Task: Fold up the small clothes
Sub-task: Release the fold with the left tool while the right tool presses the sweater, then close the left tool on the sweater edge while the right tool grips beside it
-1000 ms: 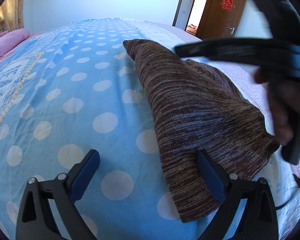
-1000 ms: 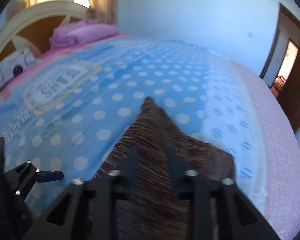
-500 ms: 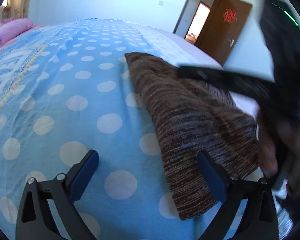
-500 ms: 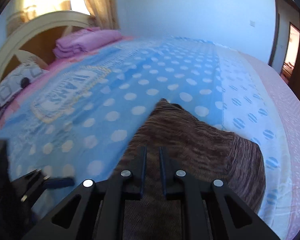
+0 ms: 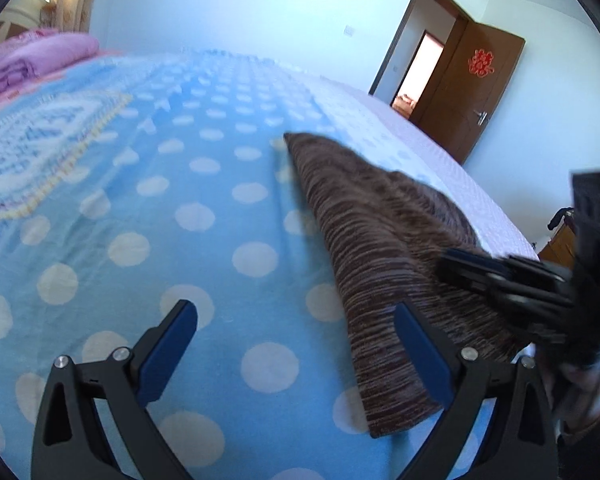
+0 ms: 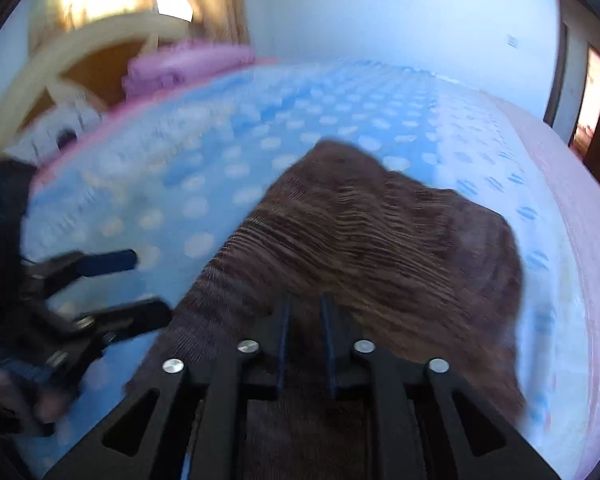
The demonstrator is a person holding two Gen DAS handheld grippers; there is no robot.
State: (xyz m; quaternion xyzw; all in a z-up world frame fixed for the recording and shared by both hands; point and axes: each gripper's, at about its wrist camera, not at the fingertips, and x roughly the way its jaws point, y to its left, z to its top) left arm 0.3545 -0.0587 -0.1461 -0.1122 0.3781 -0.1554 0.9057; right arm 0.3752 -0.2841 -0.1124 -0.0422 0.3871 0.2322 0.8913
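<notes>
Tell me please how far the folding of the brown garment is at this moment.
Done: the brown knit garment lies on the blue dotted bedspread as a narrow doubled strip. In hand: the right gripper is shut on the garment's near end, with a layer raised. The left gripper is open beside its near edge, holding nothing. Left: lay that layer down and smooth the fold.

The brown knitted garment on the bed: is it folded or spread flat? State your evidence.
Folded, at least partly. The brown knitted garment shows a doubled layer raised over itself on the polka-dot bedspread; how neatly cannot be told.
</notes>
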